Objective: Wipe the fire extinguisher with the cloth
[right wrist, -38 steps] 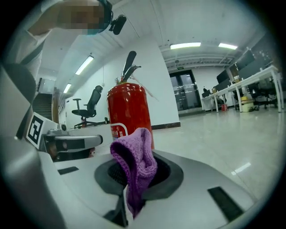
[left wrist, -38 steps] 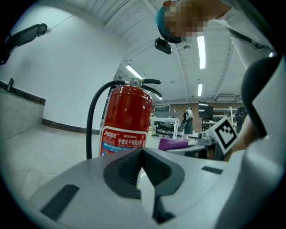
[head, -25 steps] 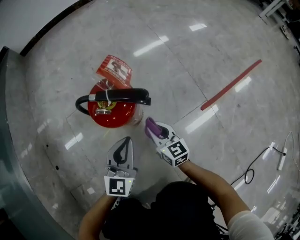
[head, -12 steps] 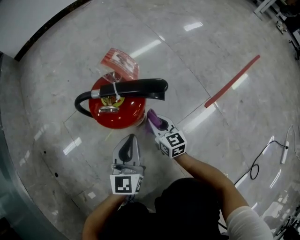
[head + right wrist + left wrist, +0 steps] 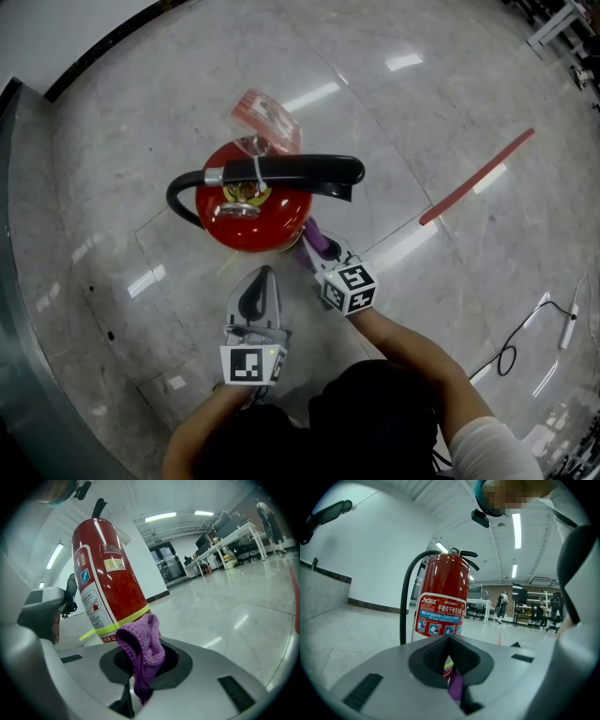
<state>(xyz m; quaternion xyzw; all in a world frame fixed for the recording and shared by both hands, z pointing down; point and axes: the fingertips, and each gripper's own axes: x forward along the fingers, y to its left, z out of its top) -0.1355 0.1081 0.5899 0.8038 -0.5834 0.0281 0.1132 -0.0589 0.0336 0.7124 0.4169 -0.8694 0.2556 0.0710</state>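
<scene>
right gripper (image 5: 316, 249) clamps the purple cloth (image 5: 143, 651) at 4 o'clock of the fire extinguisher (image 5: 251, 220) — left gripper (image 5: 259, 279), jaws together and empty, at 6.

Bright, even light from ceiling strips (image 5: 516, 524); glare streaks on the glossy floor (image 5: 314, 94); fisheye-bent edges, dark corners.

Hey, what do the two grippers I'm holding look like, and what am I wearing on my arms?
The left gripper and right gripper have smooth pale grey shells that taper forward, with black pads lining the jaws. Behind them sit the left cube and right cube, white with black square markers. No cables show. The right arm has a short white sleeve; none shows on the left.
</scene>
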